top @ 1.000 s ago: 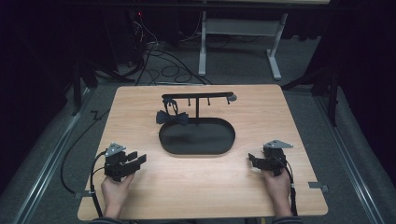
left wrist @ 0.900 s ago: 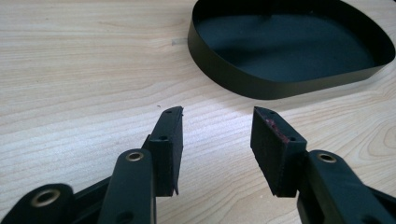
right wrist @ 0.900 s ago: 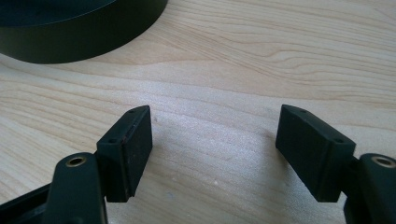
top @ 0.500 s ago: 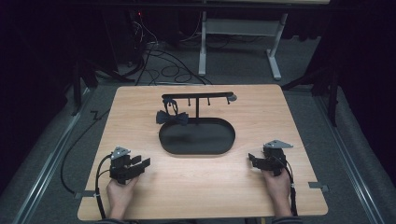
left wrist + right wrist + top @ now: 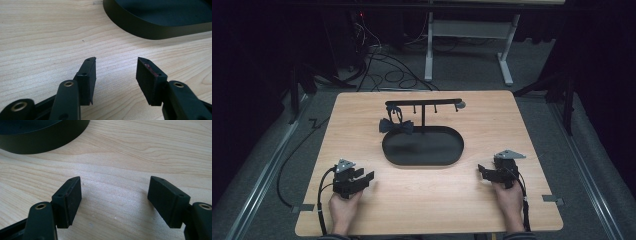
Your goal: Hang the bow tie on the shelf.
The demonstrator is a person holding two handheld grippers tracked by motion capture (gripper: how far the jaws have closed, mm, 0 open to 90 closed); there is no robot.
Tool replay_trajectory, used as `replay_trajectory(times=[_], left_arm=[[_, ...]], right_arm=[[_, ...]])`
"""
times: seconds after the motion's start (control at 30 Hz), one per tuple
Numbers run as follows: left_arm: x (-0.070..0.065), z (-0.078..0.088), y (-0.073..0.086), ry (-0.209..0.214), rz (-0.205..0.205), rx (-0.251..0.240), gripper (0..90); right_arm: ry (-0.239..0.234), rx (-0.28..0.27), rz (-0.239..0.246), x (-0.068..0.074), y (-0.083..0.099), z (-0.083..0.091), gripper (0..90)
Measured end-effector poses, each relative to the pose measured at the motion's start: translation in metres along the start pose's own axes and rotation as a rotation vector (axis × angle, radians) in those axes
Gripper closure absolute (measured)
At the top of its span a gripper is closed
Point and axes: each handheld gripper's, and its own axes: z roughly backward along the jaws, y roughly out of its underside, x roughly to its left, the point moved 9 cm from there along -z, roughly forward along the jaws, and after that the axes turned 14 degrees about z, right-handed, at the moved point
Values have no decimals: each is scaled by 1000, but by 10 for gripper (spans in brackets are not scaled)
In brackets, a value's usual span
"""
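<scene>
While both hand-held grippers gape empty | black oval tray (image 5: 422, 150), shallow, bare

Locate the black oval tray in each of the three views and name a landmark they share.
High view: black oval tray at the table's centre, between both grippers.
Left gripper view: its rim curves across the top right.
Right gripper view: its rim fills the top left.
Shared landmark: the light wooden tabletop.
</scene>
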Motion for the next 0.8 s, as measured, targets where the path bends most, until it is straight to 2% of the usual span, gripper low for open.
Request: replay_trajectory(times=[0.23,0.33,0.5,0.63,0.77,0.8], left_arm=[[4,-4,3,-27,-19,-5,494],[6,-6,5,-51,-33,1,490],[8,-7,4,-67,-47,-14,481],[10,-9,5,-89,-90,-44,460],[6,-11,7,-119,-137,-36,426],[6,-11,7,-119,-137,-36,418]], right_arm=[[1,0,0,0,0,0,284],[1,1,0,0,0,0,285],[1,0,0,0,0,0,285],[1,1,0,0,0,0,285],[0,-1,1,0,0,0,285],[0,-1,1,0,0,0,285]])
